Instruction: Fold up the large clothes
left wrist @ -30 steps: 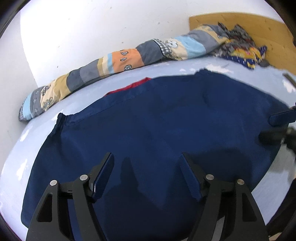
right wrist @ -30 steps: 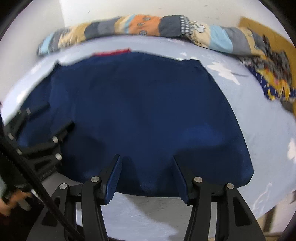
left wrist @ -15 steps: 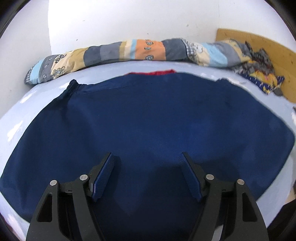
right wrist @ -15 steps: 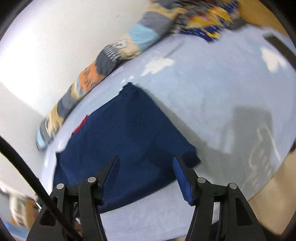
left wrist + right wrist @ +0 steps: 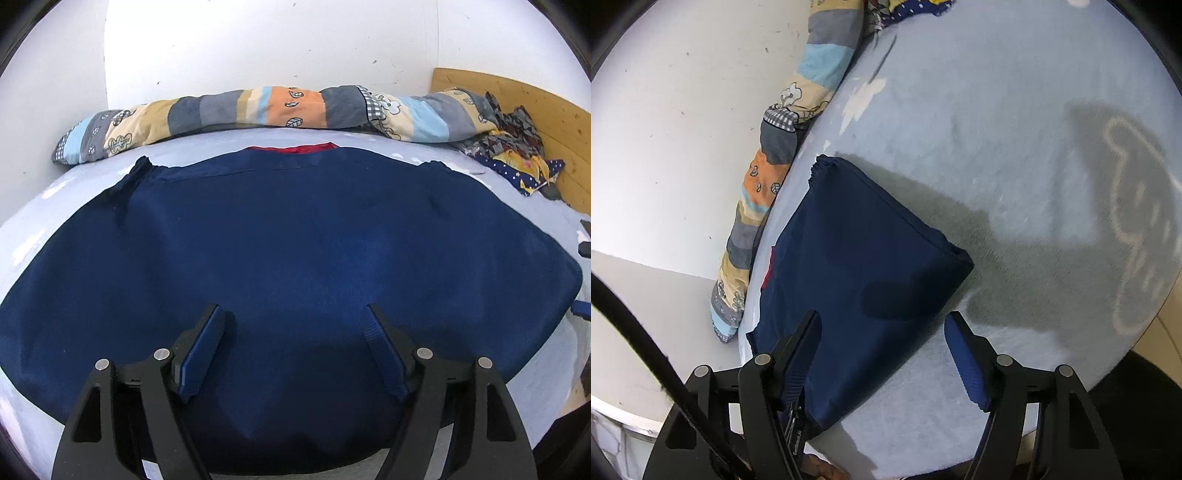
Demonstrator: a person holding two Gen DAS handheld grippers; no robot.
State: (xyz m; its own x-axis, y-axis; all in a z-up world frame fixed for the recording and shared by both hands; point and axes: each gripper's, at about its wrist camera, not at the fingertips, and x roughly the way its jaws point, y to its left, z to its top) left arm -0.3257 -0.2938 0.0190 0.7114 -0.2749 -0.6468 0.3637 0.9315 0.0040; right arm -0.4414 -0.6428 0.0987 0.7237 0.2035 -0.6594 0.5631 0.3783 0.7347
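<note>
A navy blue garment (image 5: 295,229) lies spread flat on the light blue bed sheet (image 5: 532,376), with a red strip (image 5: 291,148) showing at its far edge. My left gripper (image 5: 293,310) hovers over the garment's near edge; its jaws are opening and no cloth is between the pads. In the right wrist view the garment (image 5: 857,240) runs away to the left. My right gripper (image 5: 882,315) hangs over its near right corner, jaws opening, left finger above cloth, right finger above bare sheet. Nothing is pinched.
A rolled patchwork quilt (image 5: 258,110) lies along the white wall behind the garment. A heap of patterned clothes (image 5: 513,147) sits by the wooden headboard (image 5: 535,99) at the far right. The bed's edge (image 5: 1137,332) drops off on the right.
The right gripper slid right to the garment's corner, rolled strongly, and its jaws widened. The left gripper rolled level and sank slightly over the near edge.
</note>
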